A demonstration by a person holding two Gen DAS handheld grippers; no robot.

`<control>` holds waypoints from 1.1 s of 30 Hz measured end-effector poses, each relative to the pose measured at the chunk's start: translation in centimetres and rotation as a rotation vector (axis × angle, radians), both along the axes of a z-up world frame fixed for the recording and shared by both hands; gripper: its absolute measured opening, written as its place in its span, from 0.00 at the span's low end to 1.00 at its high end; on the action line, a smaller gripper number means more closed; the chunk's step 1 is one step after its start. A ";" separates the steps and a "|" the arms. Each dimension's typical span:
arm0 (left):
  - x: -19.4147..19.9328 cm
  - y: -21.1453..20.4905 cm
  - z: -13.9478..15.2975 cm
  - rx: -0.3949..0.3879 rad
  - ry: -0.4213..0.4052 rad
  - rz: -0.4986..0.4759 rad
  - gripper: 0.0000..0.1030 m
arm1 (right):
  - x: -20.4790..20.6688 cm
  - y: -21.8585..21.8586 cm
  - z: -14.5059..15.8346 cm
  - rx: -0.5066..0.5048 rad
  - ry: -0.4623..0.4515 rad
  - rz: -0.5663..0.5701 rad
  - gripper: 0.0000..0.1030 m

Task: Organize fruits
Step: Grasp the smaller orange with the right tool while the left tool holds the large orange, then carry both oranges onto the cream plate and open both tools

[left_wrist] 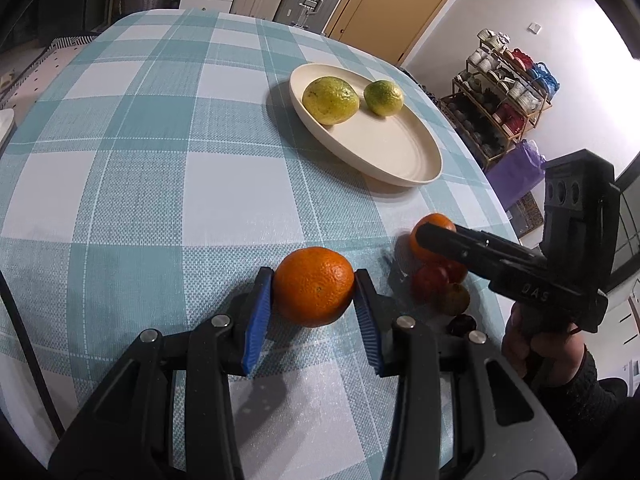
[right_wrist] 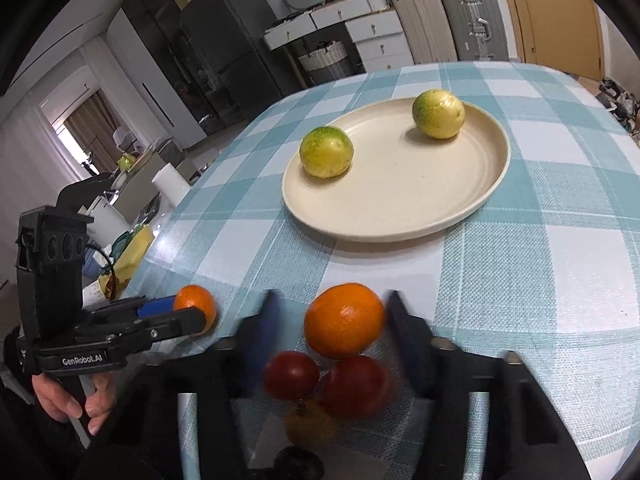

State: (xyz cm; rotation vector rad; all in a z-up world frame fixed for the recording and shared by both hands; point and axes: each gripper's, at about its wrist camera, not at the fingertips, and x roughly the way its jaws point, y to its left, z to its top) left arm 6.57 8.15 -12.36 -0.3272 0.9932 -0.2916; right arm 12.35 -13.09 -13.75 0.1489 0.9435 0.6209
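A cream plate [left_wrist: 400, 152] [right_wrist: 400, 208] holds two yellow-green fruits [left_wrist: 330, 100] [left_wrist: 383, 97] [right_wrist: 326, 151] [right_wrist: 439, 114]. My left gripper [left_wrist: 314, 290] has its blue pads against both sides of an orange [left_wrist: 313, 286] that rests on the checked tablecloth; the same orange shows in the right wrist view [right_wrist: 196, 306]. My right gripper [right_wrist: 330, 320] is open around a second orange [right_wrist: 344, 320] [left_wrist: 430, 236], with gaps on both sides. Two red fruits [right_wrist: 292, 374] [right_wrist: 356, 384] and a darker yellowish one [right_wrist: 308, 424] lie between its fingers.
The table [left_wrist: 140, 160] has a teal and white checked cloth. The table edge runs close on the right in the left wrist view, with a shoe rack [left_wrist: 500, 100] beyond. Suitcases [right_wrist: 468, 20] and drawers [right_wrist: 360, 28] stand behind the table.
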 end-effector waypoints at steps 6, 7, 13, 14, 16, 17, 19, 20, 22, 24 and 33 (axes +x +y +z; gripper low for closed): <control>0.6 -0.4 0.4 0.017 -0.004 0.002 0.36 | 0.0 -0.2 -0.1 0.019 0.004 -0.002 0.38; 0.7 -0.5 0.5 0.020 -0.004 0.002 0.36 | 0.0 -0.4 0.0 0.034 0.000 -0.004 0.38; 1.7 -1.2 1.2 0.024 -0.009 -0.004 0.36 | -0.2 -1.4 0.9 0.085 -0.032 -0.007 0.38; 1.9 -1.3 1.4 0.022 -0.012 -0.004 0.36 | -0.2 -1.5 1.1 0.094 -0.038 -0.006 0.38; 2.4 -1.5 1.7 0.026 -0.017 -0.005 0.36 | -0.1 -1.8 1.5 0.107 -0.046 -0.007 0.38; 2.8 -1.5 2.1 0.029 -0.022 -0.004 0.36 | 0.0 -1.9 1.7 0.113 -0.049 -0.007 0.38; 3.4 -1.6 2.6 0.030 -0.029 -0.002 0.36 | 0.2 -2.2 2.1 0.124 -0.058 -0.006 0.38; 3.8 -1.6 2.9 0.030 -0.032 0.000 0.36 | 0.3 -2.3 2.4 0.129 -0.064 -0.005 0.38; 4.5 -1.7 3.4 0.034 -0.040 0.002 0.36 | 0.7 -2.5 2.9 0.140 -0.072 -0.007 0.38; 5.5 -1.8 4.1 0.044 -0.049 0.002 0.36 | 1.2 -2.8 3.6 0.155 -0.080 -0.006 0.38; 10.6 -2.1 7.3 0.038 -0.084 -0.016 0.36 | 4.6 -3.2 6.7 0.164 -0.136 -0.018 0.38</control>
